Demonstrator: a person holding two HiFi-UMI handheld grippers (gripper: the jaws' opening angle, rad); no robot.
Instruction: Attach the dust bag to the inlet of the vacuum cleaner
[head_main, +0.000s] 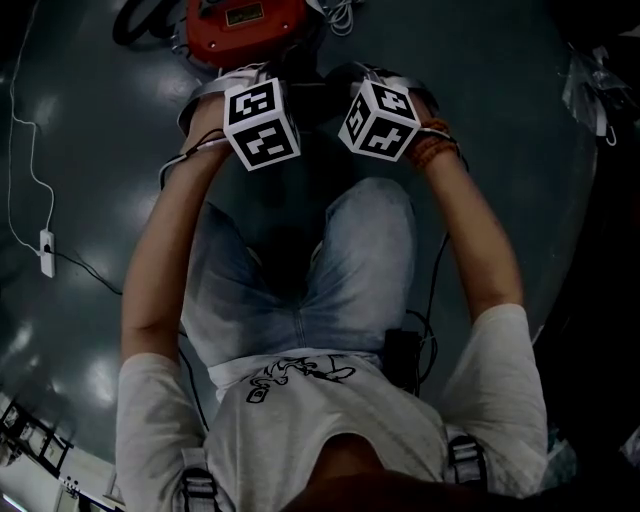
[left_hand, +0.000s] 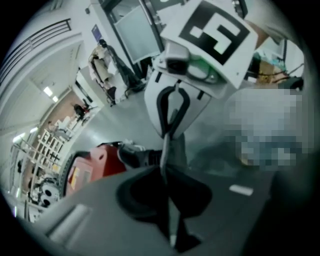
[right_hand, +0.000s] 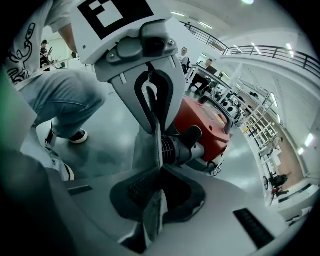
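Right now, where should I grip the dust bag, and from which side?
Probably its thin flat edge, one gripper from each side: the dust bag stands as a flat sheet by the ribbed inlet, and the left gripper and right gripper pinch it so.

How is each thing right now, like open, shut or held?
left hand-held gripper, shut on dust bag
right hand-held gripper, shut on dust bag
dust bag, pinched edge-on by both, right beside the inlet
inlet, sticking out; bag not clearly on it
vacuum cleaner, standing on the floor

Dust bag (left_hand: 174, 146) in left gripper (left_hand: 166, 175)
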